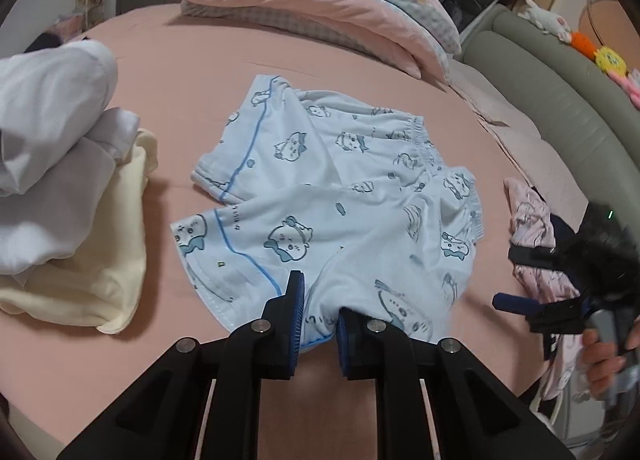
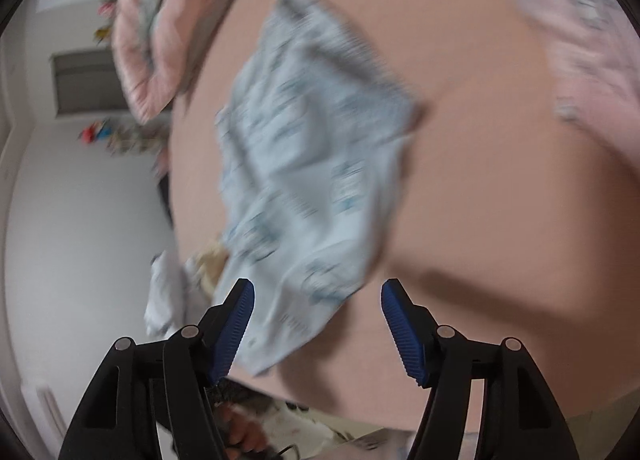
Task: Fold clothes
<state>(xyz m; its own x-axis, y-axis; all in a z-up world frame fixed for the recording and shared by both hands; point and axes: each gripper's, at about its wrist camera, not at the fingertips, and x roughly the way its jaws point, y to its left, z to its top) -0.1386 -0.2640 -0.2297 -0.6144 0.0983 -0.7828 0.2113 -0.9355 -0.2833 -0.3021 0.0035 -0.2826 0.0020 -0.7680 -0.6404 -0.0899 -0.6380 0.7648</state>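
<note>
Light blue shorts (image 1: 340, 188) with a cartoon print and blue piping lie crumpled in the middle of the pink bed sheet (image 1: 180, 100). My left gripper (image 1: 320, 312) is at their near edge, shut on a bunched fold of that fabric. Over at the right my right gripper (image 1: 510, 278) is held by a hand (image 1: 600, 356), off the shorts. The right wrist view is blurred by motion; there my right gripper (image 2: 318, 286) stands open above the shorts (image 2: 304, 140), with nothing gripped.
A white garment (image 1: 48, 140) lies on a cream cloth (image 1: 108, 240) at the left. A folded pink quilt (image 1: 320, 0) sits at the back. A pink printed garment (image 1: 532, 216) lies at the right, near a grey padded headboard (image 1: 560, 100) with plush toys.
</note>
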